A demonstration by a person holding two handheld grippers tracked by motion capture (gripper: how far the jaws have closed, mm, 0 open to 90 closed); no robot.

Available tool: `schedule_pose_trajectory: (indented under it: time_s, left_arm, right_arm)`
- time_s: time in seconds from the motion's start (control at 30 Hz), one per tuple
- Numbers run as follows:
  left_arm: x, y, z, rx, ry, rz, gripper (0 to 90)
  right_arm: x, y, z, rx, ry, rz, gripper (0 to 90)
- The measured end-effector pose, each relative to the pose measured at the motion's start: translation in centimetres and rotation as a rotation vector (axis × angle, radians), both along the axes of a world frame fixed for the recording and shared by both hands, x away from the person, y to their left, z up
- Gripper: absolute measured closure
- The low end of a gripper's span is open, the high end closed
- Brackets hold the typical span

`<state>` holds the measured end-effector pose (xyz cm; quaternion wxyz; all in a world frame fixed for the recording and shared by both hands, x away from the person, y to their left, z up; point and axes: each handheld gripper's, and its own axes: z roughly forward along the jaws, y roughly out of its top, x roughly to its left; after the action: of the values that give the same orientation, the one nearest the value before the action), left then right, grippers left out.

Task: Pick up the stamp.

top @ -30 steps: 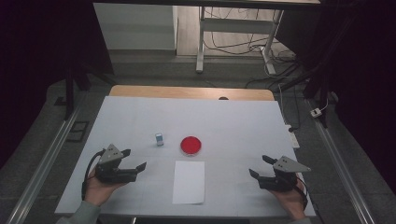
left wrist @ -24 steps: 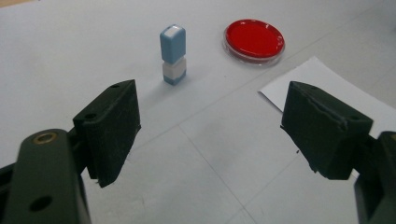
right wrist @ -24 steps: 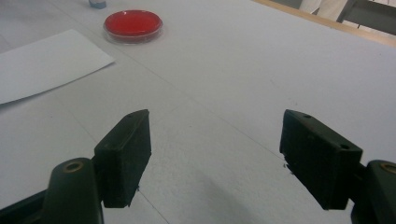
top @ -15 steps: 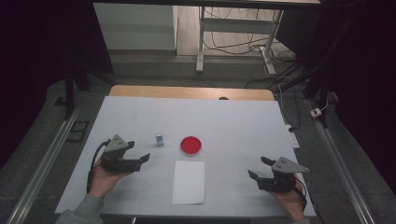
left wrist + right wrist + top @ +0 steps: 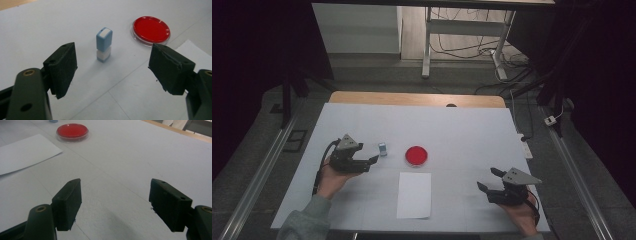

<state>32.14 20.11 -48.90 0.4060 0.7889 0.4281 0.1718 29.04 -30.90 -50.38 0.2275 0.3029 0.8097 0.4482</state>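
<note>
- Left gripper: black, two-jawed, held in the person's left hand. Its jaws were set wide with nothing pressed between them, and had just been closing slightly.
- Small blue-and-white upright stamp block: stood on the white table cover, at twelve o'clock ahead of the left jaws, near but untouched.
- Round red shallow dish: placed at three o'clock of the stamp.
- White paper sheet: laid at six o'clock of the dish.
- Right gripper: jaws spread wide, nothing held.

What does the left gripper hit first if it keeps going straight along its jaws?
Most likely the small blue stamp, standing upright just ahead of the open left gripper, roughly centred between its jaws; the red dish sits off-line.
</note>
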Motion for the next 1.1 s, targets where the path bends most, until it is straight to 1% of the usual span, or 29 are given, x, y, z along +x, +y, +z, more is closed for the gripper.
schedule_pose_trajectory:
  time_s: [0.1, 0.43, 0.6, 0.7, 0.8, 0.93, 1.1]
  left_arm:
    - [0.7, -0.1, -0.2, -0.002, 0.000, -0.004, 24.2]
    - [2.6, -0.6, -0.8, 0.019, 0.005, -0.026, 26.7]
    - [3.4, -1.0, -1.1, 0.026, -0.005, -0.034, 28.5]
    - [4.0, -1.1, -1.4, 0.043, 0.002, -0.039, 29.1]
    - [4.7, -1.2, -1.6, 0.042, 0.005, -0.046, 30.3]
    - [5.3, -1.5, -2.0, 0.051, 0.012, -0.062, 32.3]
    - [5.8, -1.9, -2.4, 0.054, 0.009, -0.087, 38.0]
  right_arm:
    - [0.0, 0.0, 0.0, -0.003, 0.002, 0.002, 26.1]
    - [0.1, 0.1, -0.1, -0.007, 0.005, 0.002, 26.4]
    - [0.1, 0.2, -0.2, -0.012, 0.006, 0.003, 26.5]
    - [0.1, 0.2, -0.2, -0.011, 0.008, 0.005, 26.6]
    - [0.1, 0.2, -0.2, -0.013, 0.010, 0.005, 26.6]
    - [0.0, 0.1, -0.3, -0.010, 0.009, 0.005, 26.7]
    - [-0.1, 0.0, -0.3, -0.010, 0.010, -0.001, 26.8]
